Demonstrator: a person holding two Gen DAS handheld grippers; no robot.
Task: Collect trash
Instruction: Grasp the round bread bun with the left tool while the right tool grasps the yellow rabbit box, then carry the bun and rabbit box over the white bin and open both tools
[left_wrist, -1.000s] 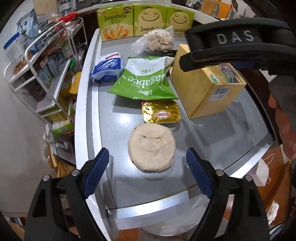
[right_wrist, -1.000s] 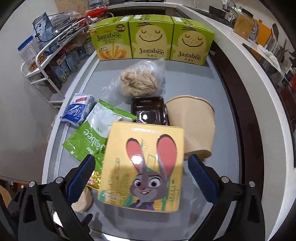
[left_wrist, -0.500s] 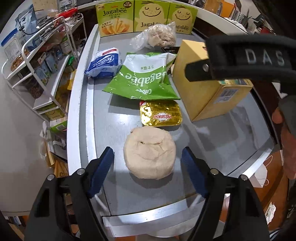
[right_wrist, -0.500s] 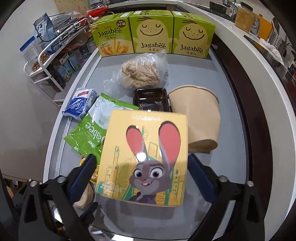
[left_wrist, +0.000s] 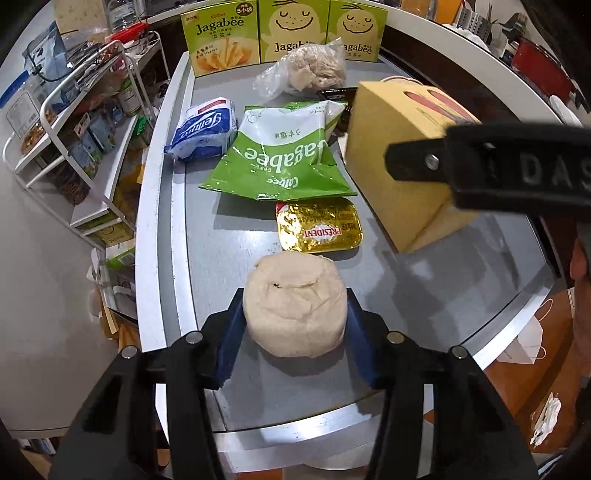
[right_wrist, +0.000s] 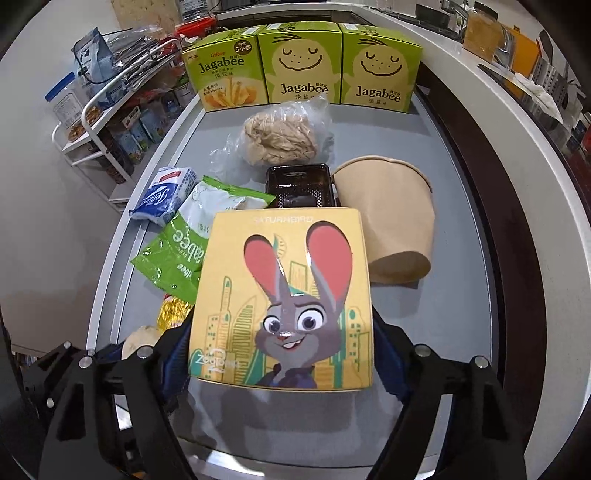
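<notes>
Behind, three Jagabee boxes (right_wrist: 301, 66); each tongs grips one item.

A grey tabletop with a pale raised rim (right_wrist: 461, 258) carries three green Jagabee boxes (right_wrist: 303, 66) at the far edge; a clear plastic bag of beige scraps (right_wrist: 280, 142); a black plastic tray (right_wrist: 299, 184); a tipped brown paper cup (right_wrist: 391, 221); a blue-and-white tissue pack (left_wrist: 203, 129); a flat green Jagabee pouch (left_wrist: 284, 155); a gold foil butter tub (left_wrist: 319, 229).

Crumpled lid (left_wrist: 295, 306) nearest, butter pack (left_wrist: 318, 229) behind it, snack bag (left_wrist: 284, 160) farther, rabbit box (right_wrist: 282, 302) seemingly rightward.
</notes>
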